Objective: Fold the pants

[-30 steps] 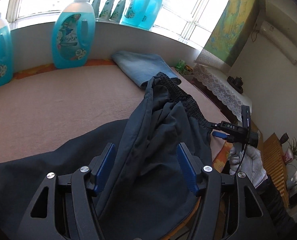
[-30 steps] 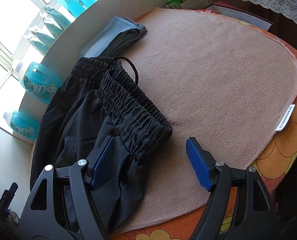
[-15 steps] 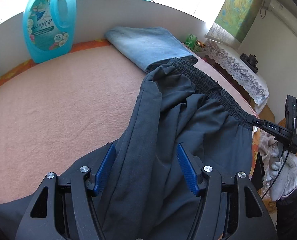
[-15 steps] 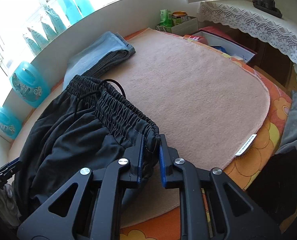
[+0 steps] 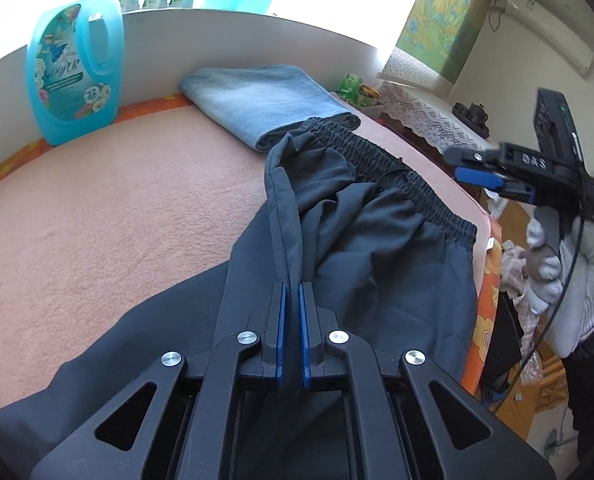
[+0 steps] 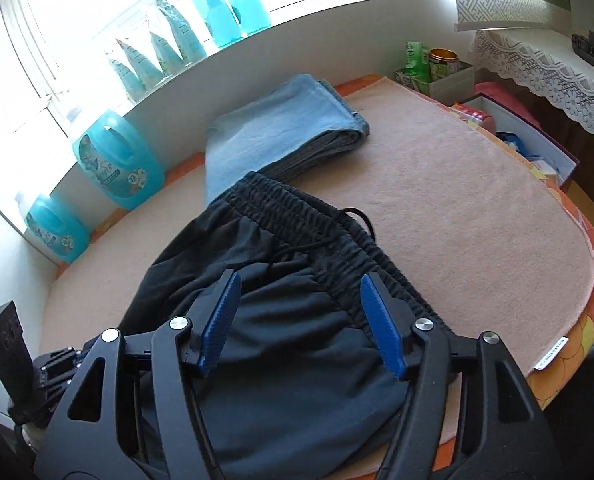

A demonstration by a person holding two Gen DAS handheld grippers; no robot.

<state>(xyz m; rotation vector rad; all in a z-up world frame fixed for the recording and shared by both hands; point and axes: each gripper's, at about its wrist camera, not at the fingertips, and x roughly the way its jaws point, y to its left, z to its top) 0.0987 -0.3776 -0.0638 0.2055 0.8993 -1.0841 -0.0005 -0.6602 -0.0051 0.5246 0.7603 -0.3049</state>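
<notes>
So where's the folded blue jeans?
The folded blue jeans lie at the far edge of the pink blanket, near the white ledge, just beyond the black pants' waistband; a teal detergent bottle stands to their left.

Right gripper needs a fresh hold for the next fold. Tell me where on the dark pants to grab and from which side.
Judging by the pose, take the elastic waistband of the dark pants at its near end, from the table's near edge. That gathered ridge is thick and raised, and the opening right gripper hangs just above it.
</notes>
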